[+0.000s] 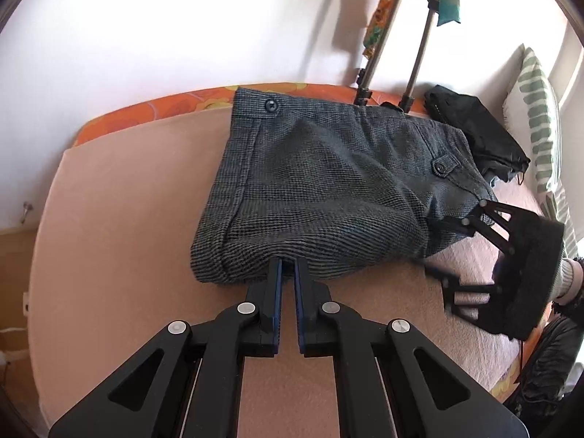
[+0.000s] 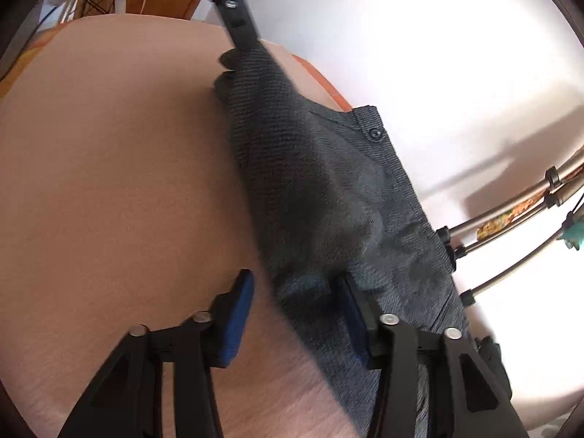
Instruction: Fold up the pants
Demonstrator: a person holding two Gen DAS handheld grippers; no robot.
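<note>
From the left wrist we see the pants (image 1: 328, 189) already folded into a compact bundle at the bed's (image 1: 120, 226) far edge, the left tool (image 1: 288, 268) pinched shut on its near fold, the right tool (image 1: 460, 248) half-open astride the right end (not yet clamped), while the right wrist shows bare bed to the left for the last fold.

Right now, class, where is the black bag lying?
In the left wrist view, the black bag lies on the bed at the far right, between the grey pants and the striped pillow, just beyond the tripod legs.
</note>
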